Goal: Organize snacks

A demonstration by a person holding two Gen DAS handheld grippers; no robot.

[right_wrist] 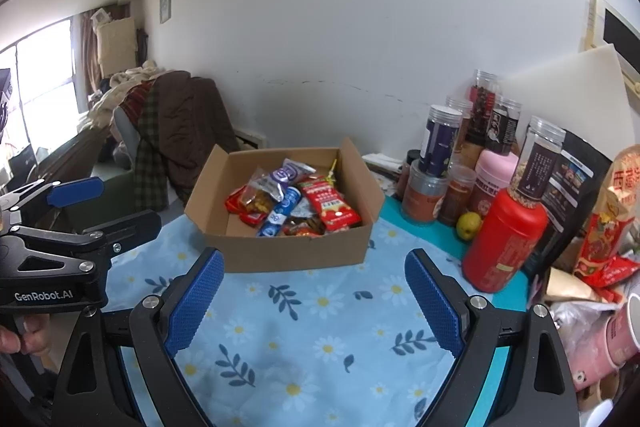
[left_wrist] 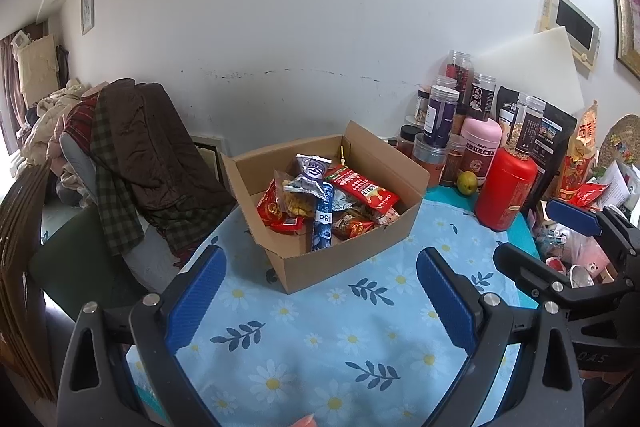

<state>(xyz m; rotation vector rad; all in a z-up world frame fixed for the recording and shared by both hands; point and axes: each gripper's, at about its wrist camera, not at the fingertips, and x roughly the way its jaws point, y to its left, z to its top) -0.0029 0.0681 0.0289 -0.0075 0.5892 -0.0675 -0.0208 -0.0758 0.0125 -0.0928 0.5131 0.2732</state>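
Observation:
An open cardboard box (left_wrist: 352,251) (right_wrist: 296,251) stands on the floral tablecloth (left_wrist: 320,339) (right_wrist: 304,327). It holds several snack packets: red packets (left_wrist: 362,189) (right_wrist: 330,205), a blue tube (left_wrist: 323,223) (right_wrist: 280,213) and a purple-silver packet (left_wrist: 310,171) (right_wrist: 286,173). My left gripper (left_wrist: 322,263) is open and empty, short of the box. My right gripper (right_wrist: 314,267) is open and empty, also short of the box. Each gripper shows in the other's view: the right one (left_wrist: 532,233) at the right, the left one (right_wrist: 104,203) at the left.
Jars (right_wrist: 438,141), a red canister (left_wrist: 506,187) (right_wrist: 504,239), a pink cup (left_wrist: 480,147), a green fruit (right_wrist: 469,225) and snack bags (right_wrist: 612,215) crowd the table's right side. A chair draped with clothes (left_wrist: 132,163) (right_wrist: 180,139) stands left of the table.

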